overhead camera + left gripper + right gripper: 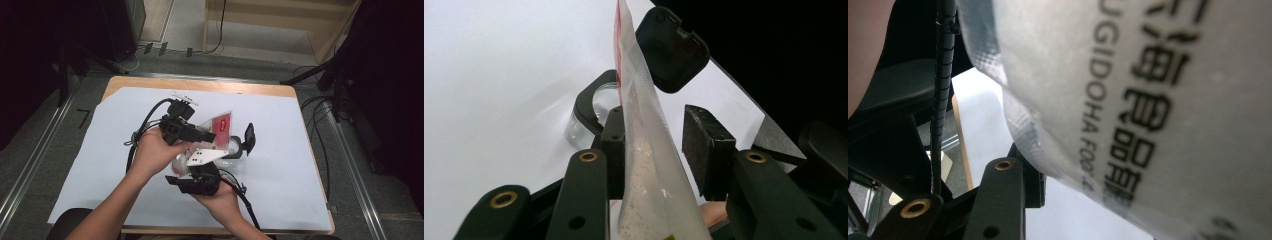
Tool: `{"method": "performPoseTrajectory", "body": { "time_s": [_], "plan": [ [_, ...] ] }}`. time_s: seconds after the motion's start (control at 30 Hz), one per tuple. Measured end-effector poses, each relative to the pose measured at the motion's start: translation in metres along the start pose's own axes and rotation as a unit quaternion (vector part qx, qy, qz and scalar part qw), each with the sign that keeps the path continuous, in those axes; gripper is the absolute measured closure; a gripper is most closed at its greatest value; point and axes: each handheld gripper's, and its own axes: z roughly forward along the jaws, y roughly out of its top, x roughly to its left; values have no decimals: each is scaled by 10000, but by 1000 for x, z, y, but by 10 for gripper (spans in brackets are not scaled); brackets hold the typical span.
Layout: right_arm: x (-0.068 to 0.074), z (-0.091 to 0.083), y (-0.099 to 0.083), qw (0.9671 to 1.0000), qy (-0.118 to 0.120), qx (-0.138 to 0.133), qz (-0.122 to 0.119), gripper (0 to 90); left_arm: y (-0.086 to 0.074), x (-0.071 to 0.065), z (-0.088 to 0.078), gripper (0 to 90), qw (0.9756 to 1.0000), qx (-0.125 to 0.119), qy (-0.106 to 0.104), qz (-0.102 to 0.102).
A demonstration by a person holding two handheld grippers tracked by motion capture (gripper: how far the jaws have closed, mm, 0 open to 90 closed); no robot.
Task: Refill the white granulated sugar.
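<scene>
— White sheet (125, 165) covers most of the wooden table (200, 86), right?

— Yes, and everything in hand sits over the middle of it.

— What do the hands hold?

— The left gripper (200, 135) and the right gripper (202, 172) meet at a translucent pouch (220, 127) with a red label, raised above the sheet. Seen from the left gripper view, the pouch (644, 150) stands on edge between the jaws, lying against one pad while the other pad stands apart from it, so that claw is apart, not clamped.

— And the right claw?

— In the right gripper view the pouch (1148, 110), with black print on it, hangs close before the camera over one jaw. I cannot tell whether that claw presses on it.

— Anything smaller?

— A clear jar (584, 122) with a black collar stands on the sheet just beyond the pouch, its hinged black lid (674, 50) flipped up and open.
</scene>
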Motion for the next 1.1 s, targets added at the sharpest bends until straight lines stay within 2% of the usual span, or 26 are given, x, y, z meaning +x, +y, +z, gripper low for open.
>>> {"method": "performPoseTrajectory", "body": {
  "time_s": [0.2, 0.33, 1.1],
  "plan": [
    [0, 1, -1, 10000, -6, 5, -37, 630, -1, 1, 1, 674, 10000, 3, 19, -22],
    [1, 1, -2, 10000, -9, 11, -32, 631, -1, 0, 1, 708, 10000, 16, 67, 43],
    [1, 1, -3, 10000, 36, -11, -11, 631, -2, -5, 1, 698, 9998, -2, 142, 111]
  ]
}}
